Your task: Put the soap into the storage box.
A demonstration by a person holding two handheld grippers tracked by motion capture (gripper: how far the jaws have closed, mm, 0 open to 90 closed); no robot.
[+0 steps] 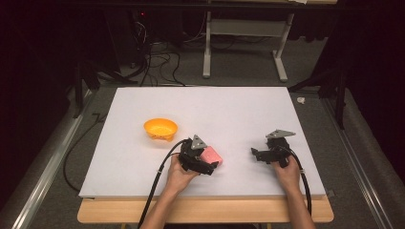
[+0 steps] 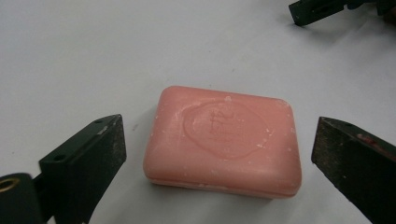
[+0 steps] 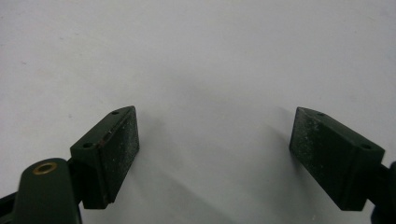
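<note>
On the white table top, a pink soap bar lies flat.

The left gripper hides the pink soap bar's near-left part; the bar's embossed stamp is unreadable.

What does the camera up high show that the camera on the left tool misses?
The high view alone takes in the orange bowl, the person's hands and the floor beyond the table. The left gripper view alone brings out the crest stamped into the pink soap and the gap between it and each pad. Both share the soap lying on the white tabletop, between the open left tool, and the right tool.
</note>
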